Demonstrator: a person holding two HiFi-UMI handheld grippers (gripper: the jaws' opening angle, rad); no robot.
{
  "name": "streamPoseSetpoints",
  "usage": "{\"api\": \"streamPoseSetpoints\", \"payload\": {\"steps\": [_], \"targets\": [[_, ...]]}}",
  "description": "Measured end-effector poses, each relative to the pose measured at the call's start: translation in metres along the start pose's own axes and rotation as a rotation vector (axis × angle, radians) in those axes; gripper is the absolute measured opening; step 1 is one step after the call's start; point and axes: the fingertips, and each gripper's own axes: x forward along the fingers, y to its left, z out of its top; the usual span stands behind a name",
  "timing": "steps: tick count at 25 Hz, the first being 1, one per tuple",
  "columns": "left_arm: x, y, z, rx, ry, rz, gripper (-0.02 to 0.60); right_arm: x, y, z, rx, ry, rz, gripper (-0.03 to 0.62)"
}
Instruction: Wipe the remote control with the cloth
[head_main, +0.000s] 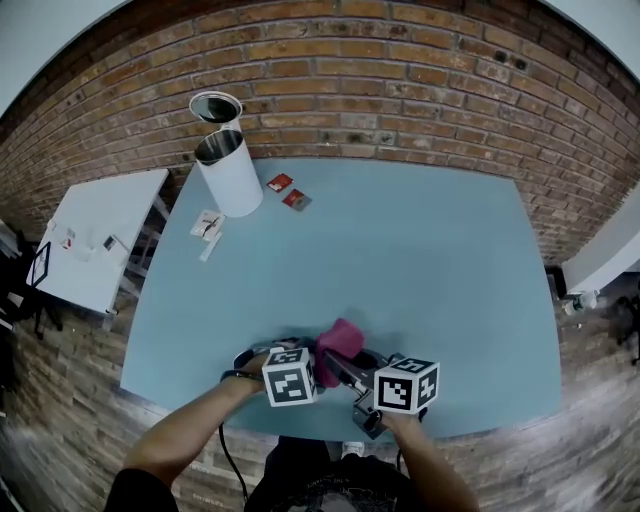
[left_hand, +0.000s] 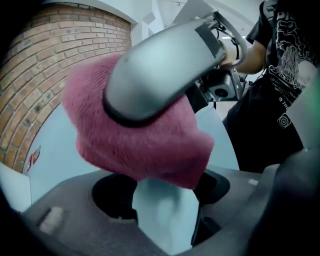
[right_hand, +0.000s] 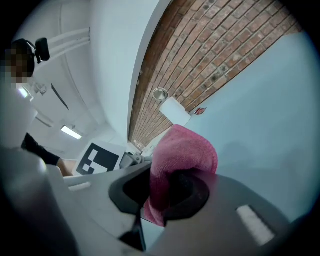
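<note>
A pink cloth hangs bunched over the blue table near its front edge. My right gripper is shut on the cloth, which is pinched between its jaws and folds over above them. My left gripper points steeply down just left of the cloth. In the left gripper view my left gripper stands open with only bare table between its jaws; the cloth overhangs just ahead of them, under a grey finger of the right gripper. I cannot make out a remote control in any view.
A white cylindrical container and its round lid stand at the far left corner, by the brick wall. Two red packets and a white packet lie near it. A white side table stands left of the blue table.
</note>
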Motion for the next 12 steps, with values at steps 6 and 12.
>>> {"api": "streamPoseSetpoints", "payload": {"steps": [6, 12], "targets": [[0.005, -0.003, 0.004, 0.012, 0.009, -0.027, 0.285, 0.009, -0.001, -0.015, -0.055, 0.063, -0.024, 0.063], [0.006, -0.004, 0.003, -0.012, 0.010, -0.059, 0.265, 0.002, -0.012, -0.017, -0.052, 0.072, -0.039, 0.063]]}}
